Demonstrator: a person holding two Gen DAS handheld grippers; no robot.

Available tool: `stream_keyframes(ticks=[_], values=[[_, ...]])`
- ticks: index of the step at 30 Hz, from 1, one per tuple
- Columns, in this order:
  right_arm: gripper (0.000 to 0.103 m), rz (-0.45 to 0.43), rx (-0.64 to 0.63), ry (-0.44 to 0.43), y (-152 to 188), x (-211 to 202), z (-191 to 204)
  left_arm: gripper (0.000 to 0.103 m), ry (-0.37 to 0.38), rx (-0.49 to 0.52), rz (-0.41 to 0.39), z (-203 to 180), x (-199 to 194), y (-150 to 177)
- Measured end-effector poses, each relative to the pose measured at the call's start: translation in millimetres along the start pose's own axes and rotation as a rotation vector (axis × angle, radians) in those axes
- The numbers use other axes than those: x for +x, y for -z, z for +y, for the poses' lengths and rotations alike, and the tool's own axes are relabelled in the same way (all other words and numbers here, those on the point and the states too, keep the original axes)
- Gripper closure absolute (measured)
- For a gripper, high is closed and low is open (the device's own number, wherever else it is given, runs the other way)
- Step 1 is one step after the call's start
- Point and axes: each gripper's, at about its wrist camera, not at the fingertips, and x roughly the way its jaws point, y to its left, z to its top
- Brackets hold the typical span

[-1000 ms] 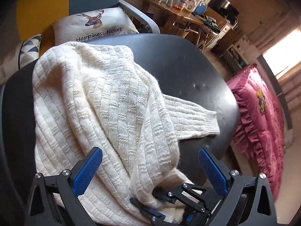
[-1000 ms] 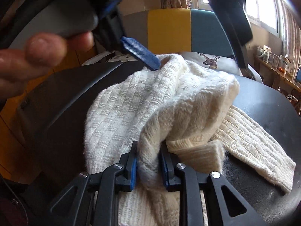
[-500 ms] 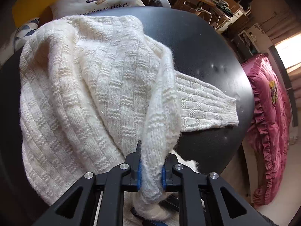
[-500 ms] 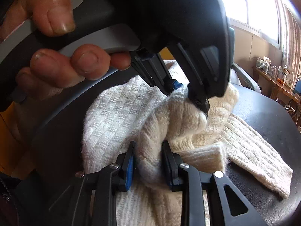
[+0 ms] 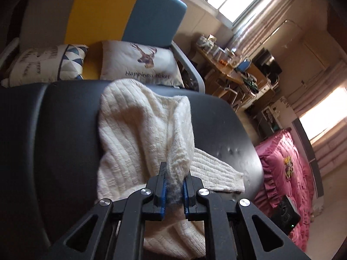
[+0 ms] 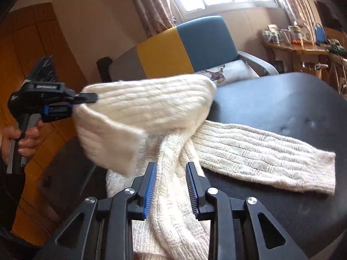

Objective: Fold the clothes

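Note:
A cream knitted sweater (image 5: 138, 134) lies on a round black table (image 5: 54, 140). My left gripper (image 5: 174, 187) is shut on a fold of the sweater and holds it lifted above the table. In the right wrist view the left gripper (image 6: 73, 106) shows at the left, pulling the sweater (image 6: 151, 101) up and leftward. My right gripper (image 6: 171, 186) has its jaws parted around a twisted strand of the sweater, with a gap on each side. One sleeve (image 6: 266, 151) lies flat on the table (image 6: 282, 99) to the right.
A yellow and blue chair (image 5: 128, 15) with a deer cushion (image 5: 141, 62) stands behind the table. A cluttered wooden desk (image 5: 227, 65) is at the back right. A pink covered bed (image 5: 288, 173) is to the right. Wooden cupboards (image 6: 26, 49) are at the left.
My left gripper closed on a sweater fold and has lifted it up and to the left. My right gripper opened and let go of its fold.

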Motion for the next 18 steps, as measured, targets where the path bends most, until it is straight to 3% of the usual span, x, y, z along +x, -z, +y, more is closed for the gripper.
stream_keyframes(ticks=[6,12,15,18], values=[[0.075,0.110,0.035,0.049,17.8,17.8,-4.6,0.091,-0.139,-0.174,-0.090,91.0,-54.1,23.5],[0.075,0.183,0.031,0.052,24.6,38.4,-5.2,0.091,-0.263,-0.339,-0.036,173.8,-54.0,80.8],[0.075,0.225,0.028,0.068,28.8,48.5,-4.2,0.090,-0.233,-0.381,0.031,195.5,-45.2,102.6],[0.075,0.268,0.026,0.085,33.0,58.7,-3.3,0.081,-0.223,-0.443,0.054,212.9,-49.2,116.6]])
